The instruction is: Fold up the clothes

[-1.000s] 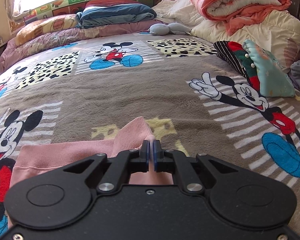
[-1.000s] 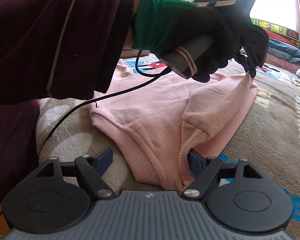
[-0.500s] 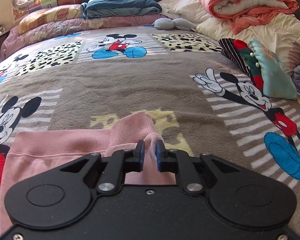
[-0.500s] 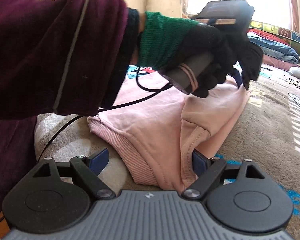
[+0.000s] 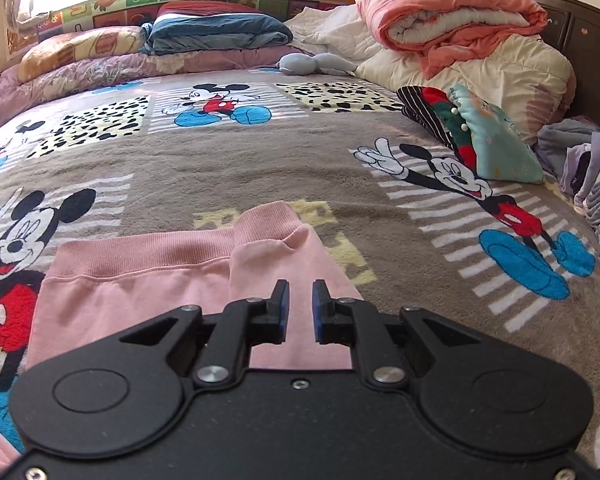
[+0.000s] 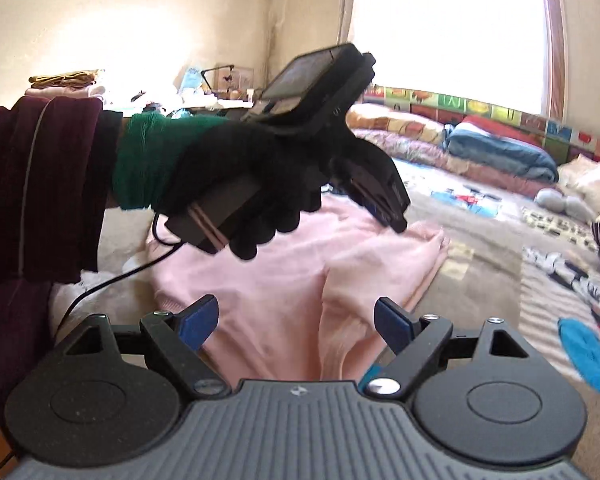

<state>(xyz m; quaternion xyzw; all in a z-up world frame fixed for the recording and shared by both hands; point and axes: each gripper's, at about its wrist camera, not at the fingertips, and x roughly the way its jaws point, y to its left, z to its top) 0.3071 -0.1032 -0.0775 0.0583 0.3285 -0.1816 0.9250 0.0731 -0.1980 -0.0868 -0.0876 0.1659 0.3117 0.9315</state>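
Observation:
A pink sweatshirt (image 5: 148,284) lies on the Mickey Mouse blanket (image 5: 260,168), with one sleeve folded over its body and the ribbed cuff (image 5: 266,220) pointing away. My left gripper (image 5: 298,306) hovers just above that sleeve, open by a small gap, with nothing between its pads. In the right wrist view the same pink sweatshirt (image 6: 284,292) lies ahead, and my right gripper (image 6: 296,322) stands wide open over its near edge. A gloved hand (image 6: 256,184) holds the left gripper (image 6: 392,216) above the garment's far side.
Folded clothes (image 5: 480,132) and a grey-lilac heap (image 5: 588,172) lie at the bed's right. Rolled quilts (image 5: 452,20) and pillows (image 5: 216,32) line the headboard side. A black cable (image 6: 112,280) trails from the held gripper. A dark red sleeve (image 6: 40,188) fills the left.
My left gripper let go of the pink sleeve, opened slightly and lifted back. The sleeve now lies flat on the sweatshirt. The right gripper stayed open and rose a little.

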